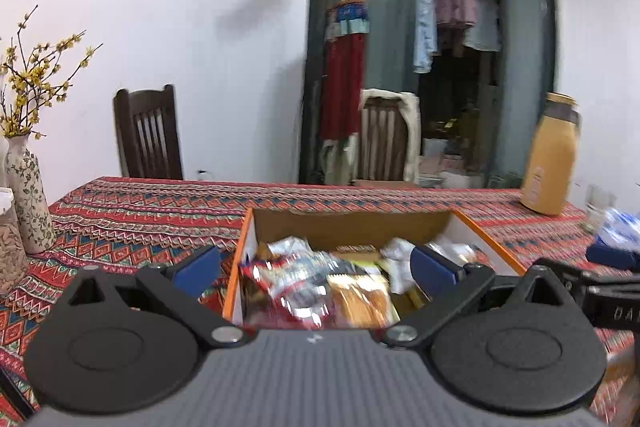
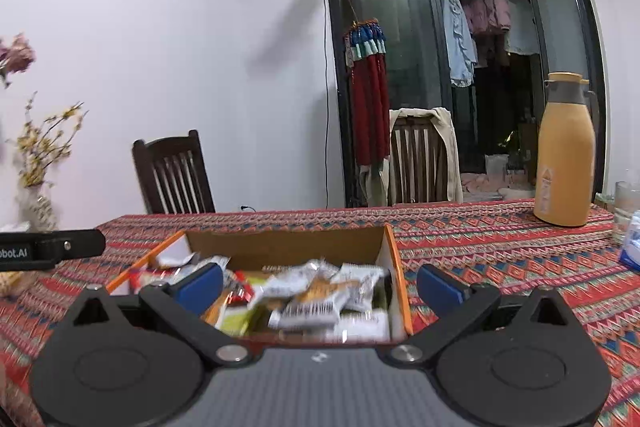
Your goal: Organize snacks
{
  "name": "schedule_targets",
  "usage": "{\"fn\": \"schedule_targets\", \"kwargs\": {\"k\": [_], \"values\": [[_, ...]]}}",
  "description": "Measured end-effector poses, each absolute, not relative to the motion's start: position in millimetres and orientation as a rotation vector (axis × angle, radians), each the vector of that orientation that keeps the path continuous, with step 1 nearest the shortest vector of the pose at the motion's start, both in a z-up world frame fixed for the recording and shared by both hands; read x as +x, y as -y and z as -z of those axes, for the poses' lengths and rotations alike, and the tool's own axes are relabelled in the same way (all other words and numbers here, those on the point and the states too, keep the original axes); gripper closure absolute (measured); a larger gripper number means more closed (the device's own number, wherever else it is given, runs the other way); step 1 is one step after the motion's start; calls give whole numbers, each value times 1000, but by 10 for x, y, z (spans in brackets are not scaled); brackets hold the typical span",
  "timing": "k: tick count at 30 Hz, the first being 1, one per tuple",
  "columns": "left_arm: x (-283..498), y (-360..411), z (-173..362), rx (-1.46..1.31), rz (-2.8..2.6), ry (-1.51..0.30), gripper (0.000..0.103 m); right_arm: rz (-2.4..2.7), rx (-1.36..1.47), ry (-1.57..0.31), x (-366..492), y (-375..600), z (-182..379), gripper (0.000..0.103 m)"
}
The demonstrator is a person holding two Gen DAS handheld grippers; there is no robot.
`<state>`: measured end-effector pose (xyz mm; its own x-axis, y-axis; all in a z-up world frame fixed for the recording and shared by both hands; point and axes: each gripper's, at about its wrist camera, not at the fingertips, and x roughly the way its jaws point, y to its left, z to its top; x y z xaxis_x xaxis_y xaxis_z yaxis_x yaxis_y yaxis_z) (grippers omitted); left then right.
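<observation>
Both claws, left (image 1: 316, 269) and right (image 2: 320, 285), hang wide open and empty over the box (image 1: 352, 223) mid-tabletop, where snacks (image 1: 320, 283) already lie jumbled; whether sorting is starting or ending is unclear.

Table (image 2: 480, 251) under a red patterned cloth with bands of zigzags and diamonds. Open cardboard box (image 2: 394, 259) with orange edges near the middle, full of snack packets. Yellow thermos jug (image 2: 566, 163) upright toward the far right corner, a drinking glass (image 2: 626, 203) just beside it. Floral ceramic vase (image 1: 28, 199) of yellow blossom branches at the left edge.
</observation>
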<state>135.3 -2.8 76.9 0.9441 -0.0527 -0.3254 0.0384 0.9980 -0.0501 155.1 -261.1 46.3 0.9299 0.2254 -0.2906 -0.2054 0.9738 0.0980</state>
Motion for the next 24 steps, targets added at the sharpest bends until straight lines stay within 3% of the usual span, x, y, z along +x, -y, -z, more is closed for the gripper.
{"fn": "schedule_targets", "kwargs": {"k": [8, 24], "values": [[783, -34, -446, -37, 98, -374, 0, -233, 43, -378, 932, 2633, -226, 0], [579, -102, -176, -31, 77, -443, 0, -228, 53, -469, 797, 2594, 55, 0]]}}
